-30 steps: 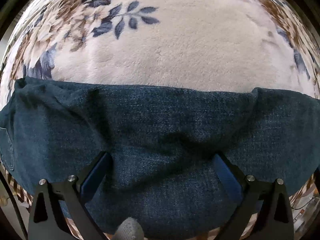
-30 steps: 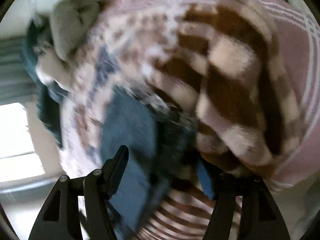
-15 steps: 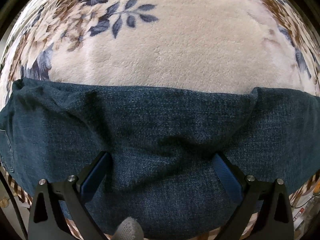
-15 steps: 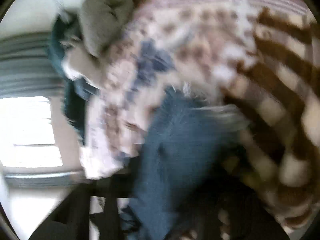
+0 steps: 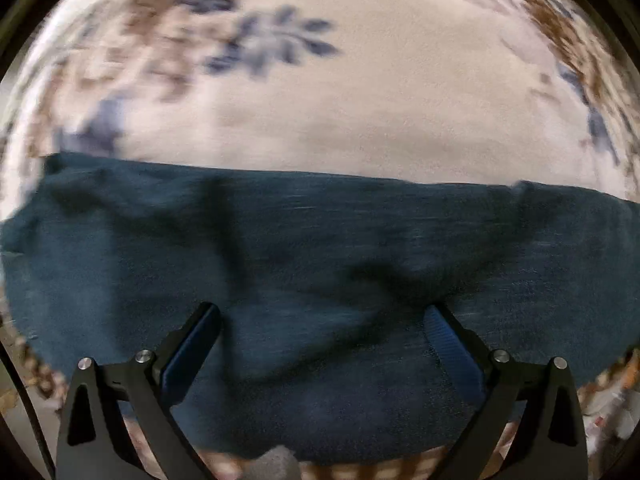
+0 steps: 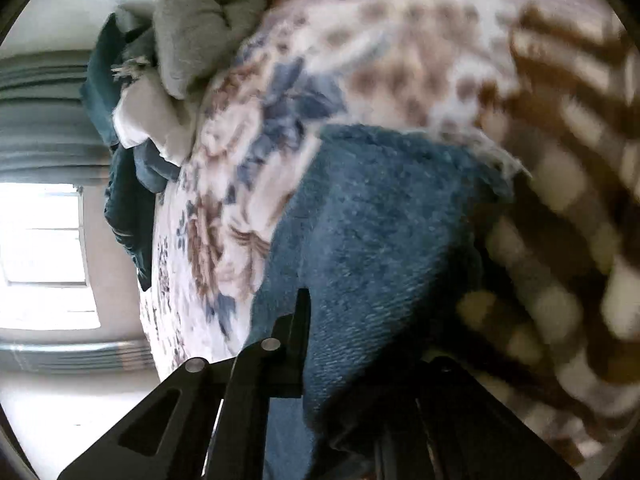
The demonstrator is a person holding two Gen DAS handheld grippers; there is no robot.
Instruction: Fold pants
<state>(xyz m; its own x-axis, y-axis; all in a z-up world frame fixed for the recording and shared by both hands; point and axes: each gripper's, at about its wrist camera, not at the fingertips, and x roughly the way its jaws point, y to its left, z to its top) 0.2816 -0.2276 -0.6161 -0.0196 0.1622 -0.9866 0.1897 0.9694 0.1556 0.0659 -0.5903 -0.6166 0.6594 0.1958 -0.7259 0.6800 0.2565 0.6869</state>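
My left tongs (image 5: 320, 320) point down at the pants (image 5: 320, 272) and stand wide open. The pants lie flat in a dark blue band across the lower half of that view, on a flowery blanket (image 5: 360, 100). Nothing is pinched there.

My right tongs (image 6: 360, 360) are closed on the pants (image 6: 380, 240). The blue cloth bunches up between the black fingers (image 6: 298, 332) in the lower middle of the right view. A checked blanket (image 6: 560, 240) fills the right side. A pile of clothes (image 6: 192, 32) sits at the upper left, with a bright window (image 6: 40, 256) at the left edge.
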